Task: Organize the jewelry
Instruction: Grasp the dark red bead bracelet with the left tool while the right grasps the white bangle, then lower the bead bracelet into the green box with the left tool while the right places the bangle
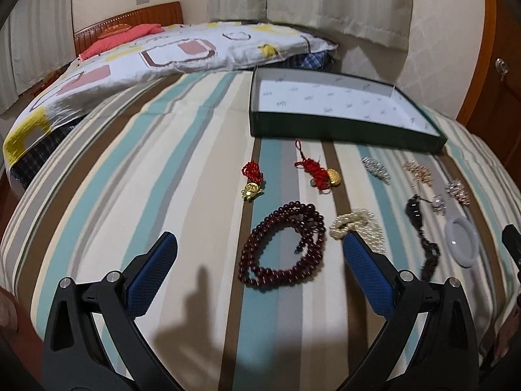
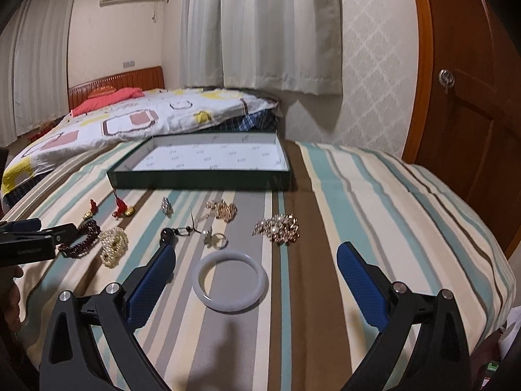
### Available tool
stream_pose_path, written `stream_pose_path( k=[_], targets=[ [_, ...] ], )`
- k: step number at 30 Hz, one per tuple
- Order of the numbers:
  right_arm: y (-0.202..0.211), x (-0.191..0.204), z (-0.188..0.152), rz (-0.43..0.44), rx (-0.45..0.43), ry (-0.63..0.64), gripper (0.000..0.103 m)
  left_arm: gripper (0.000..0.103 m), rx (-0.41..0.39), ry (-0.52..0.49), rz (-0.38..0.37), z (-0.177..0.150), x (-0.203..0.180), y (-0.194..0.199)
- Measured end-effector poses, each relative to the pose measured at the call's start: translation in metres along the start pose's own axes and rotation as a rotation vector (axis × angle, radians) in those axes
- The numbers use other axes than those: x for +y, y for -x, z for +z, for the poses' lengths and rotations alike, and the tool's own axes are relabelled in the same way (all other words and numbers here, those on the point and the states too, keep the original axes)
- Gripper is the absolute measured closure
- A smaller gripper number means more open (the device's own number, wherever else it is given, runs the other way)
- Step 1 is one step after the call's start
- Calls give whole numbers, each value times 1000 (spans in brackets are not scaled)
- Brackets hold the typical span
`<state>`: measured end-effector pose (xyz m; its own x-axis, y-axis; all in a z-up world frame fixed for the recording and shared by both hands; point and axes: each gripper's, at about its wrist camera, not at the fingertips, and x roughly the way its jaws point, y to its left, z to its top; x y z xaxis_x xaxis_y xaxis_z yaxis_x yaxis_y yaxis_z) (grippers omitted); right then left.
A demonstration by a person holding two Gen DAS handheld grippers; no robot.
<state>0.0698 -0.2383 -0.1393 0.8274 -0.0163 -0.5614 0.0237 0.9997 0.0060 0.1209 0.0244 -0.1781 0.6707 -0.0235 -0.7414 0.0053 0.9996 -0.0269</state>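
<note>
- Dark red wooden bead necklace [image 1: 282, 246]: coiled on the striped bedspread [image 1: 182, 169], between your left gripper's [image 1: 260, 257] blue pads.
- White jade-like bangle [image 2: 230, 281]: flat on the bedspread, between your right gripper's [image 2: 257, 268] pads.
- Both grippers: spread wide, holding nothing.
- Pearl bracelet [image 1: 353, 226], red-tasselled gold charms [image 1: 251, 182], gold chains [image 2: 278, 228]: loose nearby.
- Shallow green box with white lining [image 1: 342, 127]: beyond the jewelry.

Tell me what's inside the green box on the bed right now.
Nothing: the green box shows only its white printed lining in both views. The near wall hides a thin strip of floor behind it. All the jewelry, like the white bangle, lies outside on the bedspread.
</note>
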Motion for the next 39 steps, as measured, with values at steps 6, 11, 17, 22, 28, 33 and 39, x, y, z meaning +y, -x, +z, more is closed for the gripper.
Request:
stream_pose_path(
  k=[6,11,17,22,28,33,39],
  targets=[
    [-20,1,-2,11,57,3,6,4,48,-21,-7,2,-3,-19],
    [-33,2,-4,18,100,4,6,4,88,-28,-2,-2,0,-31],
    [-48,8,-7,27,159,31,6,5,85,-38,-5,-2,0,-31],
    [-58,12,-9,18,199,58,6,28,62,-72,-30,0,-9,-26],
    [-65,10,-15,46,253,47,7,48,37,-91,-56,-3,-14,-22],
    [-59,10,-15,85,241,38,34,67,22,-111,-84,-6,-19,-18],
    [-58,11,-15,89,238,36,34,81,15,-117,-85,-7,-22,-18]
  ],
)
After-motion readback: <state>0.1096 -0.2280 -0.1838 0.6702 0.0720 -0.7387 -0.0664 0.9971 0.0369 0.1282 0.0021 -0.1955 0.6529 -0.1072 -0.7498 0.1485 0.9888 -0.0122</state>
